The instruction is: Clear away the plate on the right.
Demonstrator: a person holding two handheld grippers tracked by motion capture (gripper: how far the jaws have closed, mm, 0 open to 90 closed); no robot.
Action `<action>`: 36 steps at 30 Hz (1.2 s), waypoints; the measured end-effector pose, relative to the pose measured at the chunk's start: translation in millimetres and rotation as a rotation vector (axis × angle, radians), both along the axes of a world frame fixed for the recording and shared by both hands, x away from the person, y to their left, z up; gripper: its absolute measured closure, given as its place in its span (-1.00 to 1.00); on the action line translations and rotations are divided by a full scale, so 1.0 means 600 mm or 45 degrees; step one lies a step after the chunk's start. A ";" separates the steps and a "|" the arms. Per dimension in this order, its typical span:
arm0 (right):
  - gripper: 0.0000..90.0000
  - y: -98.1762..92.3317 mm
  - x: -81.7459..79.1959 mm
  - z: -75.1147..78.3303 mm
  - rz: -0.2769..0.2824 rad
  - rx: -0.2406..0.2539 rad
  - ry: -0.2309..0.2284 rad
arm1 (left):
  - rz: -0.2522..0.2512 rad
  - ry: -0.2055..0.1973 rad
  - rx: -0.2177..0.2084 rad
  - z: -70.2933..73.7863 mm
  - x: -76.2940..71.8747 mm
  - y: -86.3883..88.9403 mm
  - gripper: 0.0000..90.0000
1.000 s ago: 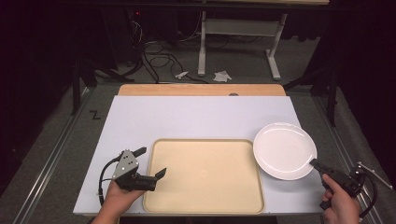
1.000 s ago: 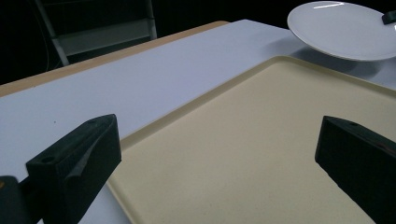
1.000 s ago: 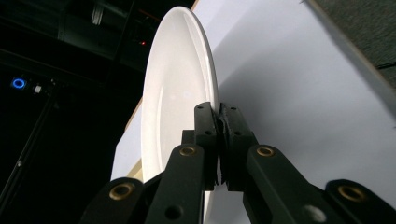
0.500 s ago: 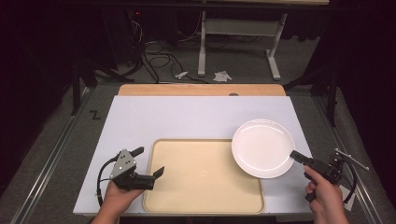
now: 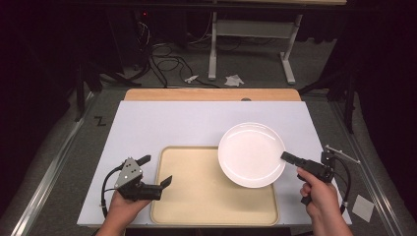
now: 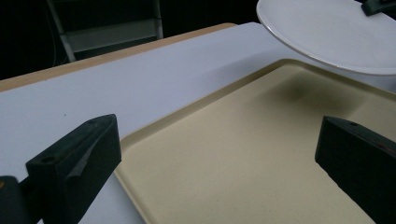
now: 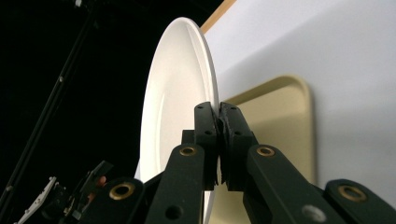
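High view: right gripper (image 5: pixel 289 157) is pinching the plate (image 5: pixel 251 153) by its rim, over the tray's (image 5: pixel 206 196) far right corner.

No brand or label is showing on plate, tray or grippers; a dark Z-shaped mark (image 5: pixel 100 121) is lying on the floor left of the table (image 5: pixel 167 123). Seen from the right gripper view, the jaws are sitting nearly together on the plate (image 7: pixel 180 93) edge, with the plate raised off the table. The left gripper (image 5: pixel 155 172) is resting at the tray's left edge, its jaws spread wide and holding nothing; the left gripper view is looking across bare tray (image 6: pixel 243 158) toward the plate (image 6: pixel 327 32). The far half of the white table is lying open, and the tray's near and left parts are bare.
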State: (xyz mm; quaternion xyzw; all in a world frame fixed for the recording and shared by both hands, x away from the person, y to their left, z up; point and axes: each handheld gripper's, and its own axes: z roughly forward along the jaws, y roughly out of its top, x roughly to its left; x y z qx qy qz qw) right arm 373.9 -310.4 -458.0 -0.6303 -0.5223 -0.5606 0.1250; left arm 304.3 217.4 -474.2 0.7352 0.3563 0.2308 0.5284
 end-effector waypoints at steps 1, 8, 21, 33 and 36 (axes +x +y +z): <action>0.97 0.005 0.001 0.000 0.002 0.002 0.009 | 0.000 0.001 -0.001 -0.001 0.000 0.000 -0.98; 0.97 0.037 0.010 -0.017 0.071 -0.045 0.029 | 0.004 0.001 -0.004 -0.001 -0.003 0.001 -0.98; 0.97 0.092 0.011 -0.050 0.182 -0.081 0.085 | 0.016 0.003 -0.014 0.001 -0.013 0.012 -0.98; 0.97 0.126 0.010 -0.057 0.239 -0.084 0.091 | 0.021 -0.006 -0.005 0.003 -0.022 0.019 -0.98; 0.97 0.133 0.011 -0.059 0.247 -0.095 0.084 | 0.024 -0.006 -0.013 0.003 -0.022 0.019 -0.98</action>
